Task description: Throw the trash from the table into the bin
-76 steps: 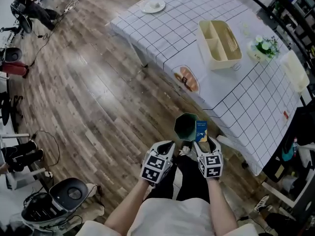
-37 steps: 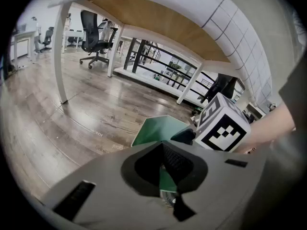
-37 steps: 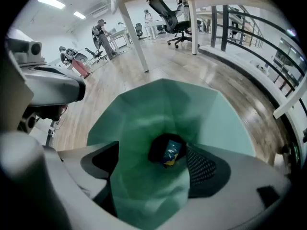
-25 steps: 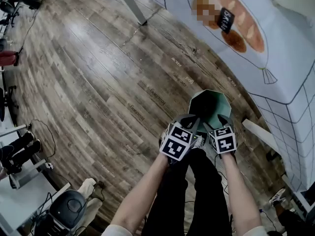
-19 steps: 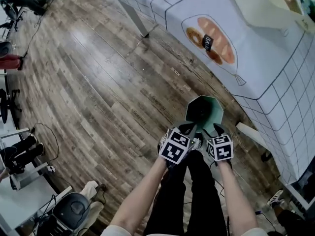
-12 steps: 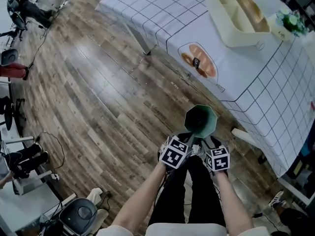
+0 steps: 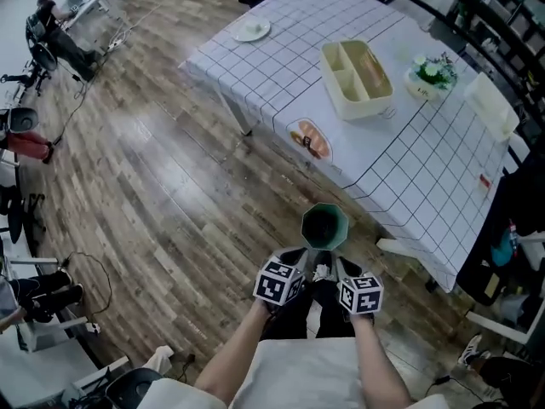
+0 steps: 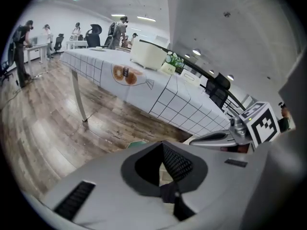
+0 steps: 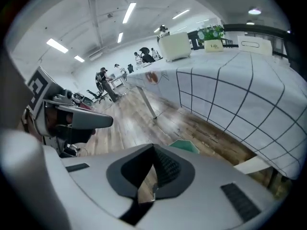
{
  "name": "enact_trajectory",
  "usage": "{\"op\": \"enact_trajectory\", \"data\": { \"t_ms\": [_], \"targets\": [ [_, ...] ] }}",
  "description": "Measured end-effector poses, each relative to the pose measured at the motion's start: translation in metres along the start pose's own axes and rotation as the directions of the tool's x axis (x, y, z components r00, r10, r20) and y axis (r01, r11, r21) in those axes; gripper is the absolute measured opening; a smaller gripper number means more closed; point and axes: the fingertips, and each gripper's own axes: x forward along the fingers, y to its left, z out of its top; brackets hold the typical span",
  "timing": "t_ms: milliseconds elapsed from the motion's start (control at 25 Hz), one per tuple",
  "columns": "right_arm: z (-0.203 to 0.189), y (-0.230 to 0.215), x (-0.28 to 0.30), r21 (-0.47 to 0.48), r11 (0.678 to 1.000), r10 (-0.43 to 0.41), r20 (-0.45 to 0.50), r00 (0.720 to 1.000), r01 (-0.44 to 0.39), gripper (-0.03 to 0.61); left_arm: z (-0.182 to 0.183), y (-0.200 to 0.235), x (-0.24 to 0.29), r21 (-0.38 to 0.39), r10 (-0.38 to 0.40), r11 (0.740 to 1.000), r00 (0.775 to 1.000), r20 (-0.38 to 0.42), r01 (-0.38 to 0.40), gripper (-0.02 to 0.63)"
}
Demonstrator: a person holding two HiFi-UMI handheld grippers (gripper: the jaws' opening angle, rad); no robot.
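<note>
At the far left corner of the table (image 7: 255, 71) we see a small white plate (image 7: 252, 30) with a pale lump on it, well apart from us and too small to name. Nearer, down by our knees, the left gripper (image 7: 296, 258) has its jaws pressed together, and its own view shows nothing between them but floor. Just right of that, on the table edge closest to us, a small dark piece (image 7: 308, 141) sits on a printed picture on the cloth; we judge it the nearest bit of trash left to fetch. It lies ahead of and above both tools, beyond the bin (image 7: 324, 227), and a little closer to the left gripper than to the right. It is too small for us to tell its long axis. That green bin stands on the wooden floor just ahead of the two tools, near the table edge; its inside is dark and we cannot tell what it holds. The right gripper (image 7: 342, 267) has just been closing its jaws, and they meet with nothing between them. Further right on the table a cream box (image 7: 356, 79) has several compartments; the long one on its right holds something tan, the others look bare. Past it stand a small pot of flowers (image 7: 433, 73) and a pale flat thing (image 7: 491, 105) we cannot name
</note>
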Motion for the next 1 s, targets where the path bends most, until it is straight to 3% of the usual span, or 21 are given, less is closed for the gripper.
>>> {"op": "enact_trajectory", "data": {
  "t_ms": [120,240,400,520,680,880,1000],
  "targets": [
    [0.013,0.014,-0.025,-0.006,0.998,0.061,0.064,0.996,-0.06,-0.006,0.012,-0.02,-0.016,-0.036,-0.004,0.999,0.999,0.04,0.005,0.026],
    [0.018,0.009,-0.043,0.0,1.0,0.029,0.08,0.996,-0.029,-0.006,0.018,-0.034,-0.026,-0.045,0.006,0.999,0.998,0.056,-0.004,0.026],
    [0.021,-0.001,-0.048,0.008,0.999,0.047,0.029,0.998,-0.047,-0.006,0.014,-0.034,-0.016,0.048,0.02,0.999,1.0,-0.024,-0.019,0.027],
    [0.03,-0.01,-0.053,-0.02,0.997,0.074,-0.02,0.997,-0.074,-0.006,0.018,-0.028,-0.011,0.045,0.036,0.998,0.997,-0.069,-0.033,0.026],
    [0.045,-0.015,-0.06,-0.081,0.99,0.115,-0.053,0.992,-0.119,-0.006,0.032,-0.034,-0.006,0.034,0.057,0.998,0.995,-0.079,-0.054,0.028],
    [0.082,-0.033,-0.062,-0.116,0.983,0.139,-0.012,0.99,-0.14,-0.006,0.06,-0.047,0.002,0.139,0.133,0.982,0.99,-0.052,-0.125,0.028],
    [0.109,-0.05,-0.069,-0.119,0.985,0.131,0.032,0.991,-0.127,-0.006,0.086,-0.066,0.009,0.178,0.117,0.978,0.993,-0.03,-0.11,0.028]
  ]
}}
